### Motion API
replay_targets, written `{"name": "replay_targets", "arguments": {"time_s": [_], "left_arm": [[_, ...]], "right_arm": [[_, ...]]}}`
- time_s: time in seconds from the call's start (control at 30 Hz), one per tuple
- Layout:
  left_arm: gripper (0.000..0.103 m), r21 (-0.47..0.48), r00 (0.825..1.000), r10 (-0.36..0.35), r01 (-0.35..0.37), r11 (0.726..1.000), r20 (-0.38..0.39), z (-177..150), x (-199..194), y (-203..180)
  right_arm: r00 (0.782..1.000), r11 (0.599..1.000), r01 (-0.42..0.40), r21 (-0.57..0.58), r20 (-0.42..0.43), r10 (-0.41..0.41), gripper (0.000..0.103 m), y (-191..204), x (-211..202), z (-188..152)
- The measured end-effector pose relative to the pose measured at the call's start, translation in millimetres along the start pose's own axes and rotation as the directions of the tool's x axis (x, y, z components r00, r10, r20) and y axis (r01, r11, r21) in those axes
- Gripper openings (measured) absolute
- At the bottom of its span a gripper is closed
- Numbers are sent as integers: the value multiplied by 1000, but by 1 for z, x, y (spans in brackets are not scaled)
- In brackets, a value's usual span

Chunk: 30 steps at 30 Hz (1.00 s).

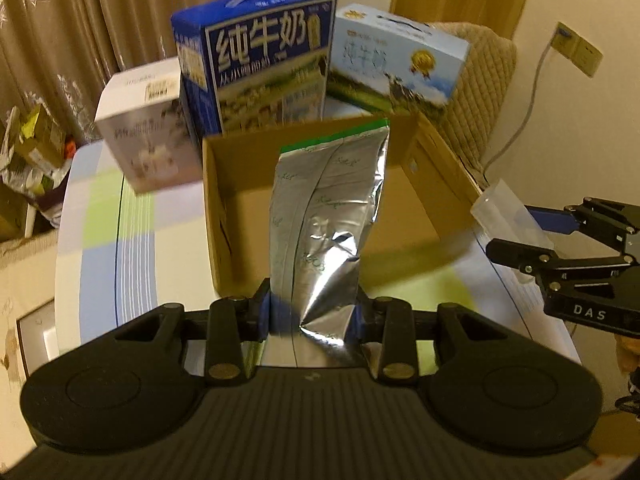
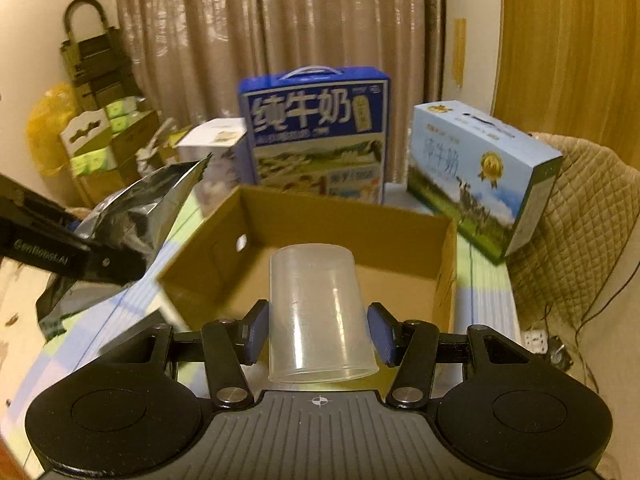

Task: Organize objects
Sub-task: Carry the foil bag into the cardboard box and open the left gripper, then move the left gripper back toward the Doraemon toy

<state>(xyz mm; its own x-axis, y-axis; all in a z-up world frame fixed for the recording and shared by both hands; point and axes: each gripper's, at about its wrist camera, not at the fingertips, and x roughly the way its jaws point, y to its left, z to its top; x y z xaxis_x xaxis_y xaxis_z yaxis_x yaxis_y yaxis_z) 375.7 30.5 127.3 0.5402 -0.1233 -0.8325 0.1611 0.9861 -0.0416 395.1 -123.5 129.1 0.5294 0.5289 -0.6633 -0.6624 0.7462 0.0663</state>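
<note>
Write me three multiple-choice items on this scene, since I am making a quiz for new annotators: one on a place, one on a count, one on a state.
1. Where does the tall dark blue milk carton stand?
A. behind the open brown cardboard box
B. inside it
C. on the floor

2. How many cartons with carry handles are there?
A. one
B. two
C. four

3. What is the left tool doing?
A. hanging open with nothing between its pads
B. clamping a crinkled silver foil pouch
C. clamping a cup

Answers:
1 A, it rises beyond the box's far wall.
2 B, the dark blue one and the lying light blue milk carton.
3 B, the pouch sits pinched between its pads, while the right tool holds the clear plastic cup.
</note>
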Motion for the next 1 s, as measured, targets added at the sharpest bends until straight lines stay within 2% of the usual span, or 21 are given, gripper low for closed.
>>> {"name": "replay_targets", "arguments": {"time_s": [0.13,0.33,0.73,0.8,0.83,0.87,1.0], "left_arm": [[31,-21,1000,-2,2,1000,-9,25,31,9],[31,-57,1000,-17,17,998,-15,40,73,18],[32,-62,1000,2,-4,998,-30,61,121,23],[40,-70,1000,15,-15,997,-4,64,121,25],[61,-84,1000,16,-14,996,13,65,119,26],[70,-94,999,14,-11,995,33,65,115,28],[69,-79,997,18,-11,997,79,60,100,27]], "right_arm": [[1000,999,10,52,-18,-9,50,-17,35,13],[999,997,15,76,-52,-11,50,-32,73,8],[996,992,30,126,-91,-19,50,-50,109,-5],[995,991,33,129,-96,-20,50,-50,112,-7],[995,991,34,129,-97,-22,50,-50,114,-7],[995,991,36,129,-98,-24,50,-50,114,-8],[998,986,22,166,-62,-12,50,-53,116,-9]]}}
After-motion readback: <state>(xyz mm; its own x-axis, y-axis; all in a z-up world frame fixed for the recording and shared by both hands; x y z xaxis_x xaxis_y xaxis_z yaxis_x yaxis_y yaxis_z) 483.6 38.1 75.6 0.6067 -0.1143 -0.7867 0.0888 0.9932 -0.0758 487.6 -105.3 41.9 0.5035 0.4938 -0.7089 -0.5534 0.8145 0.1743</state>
